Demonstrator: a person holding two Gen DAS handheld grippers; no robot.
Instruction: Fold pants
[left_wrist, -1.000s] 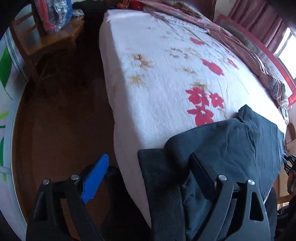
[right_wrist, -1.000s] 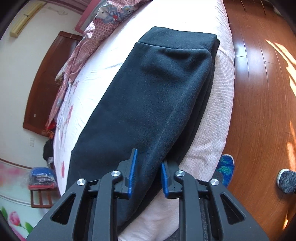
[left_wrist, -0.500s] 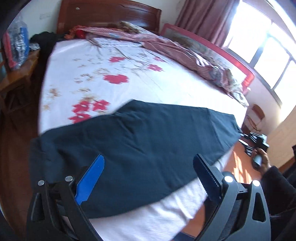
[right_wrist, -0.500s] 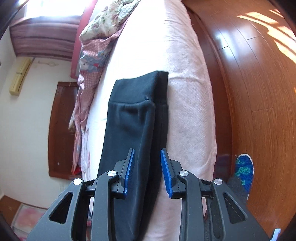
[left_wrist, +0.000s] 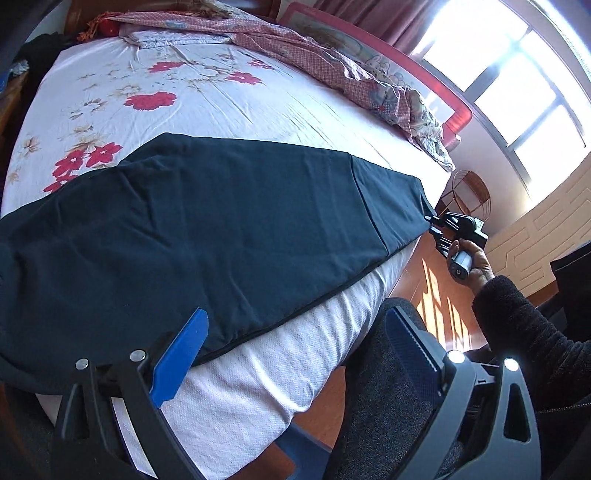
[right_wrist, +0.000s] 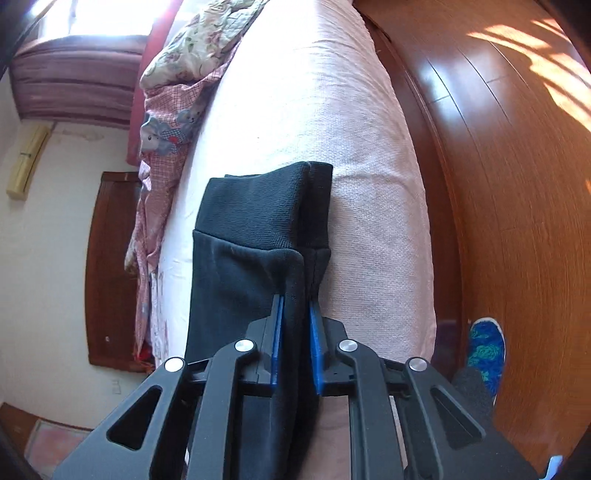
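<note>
A bed (left_wrist: 207, 99) in a white sheet with red flowers fills the middle of the frame. A pink checked quilt (left_wrist: 314, 55) lies bunched along its upper edge. Bright windows (left_wrist: 517, 85) glare at upper right; sunlit wooden floor (right_wrist: 517, 184) gleams at right. A dark wooden headboard (right_wrist: 110, 269) stands at left.

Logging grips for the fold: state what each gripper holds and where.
The right gripper pinches the dark fleece pants at the edge just below a ribbed cuff. The left gripper is open, holding nothing.
</note>
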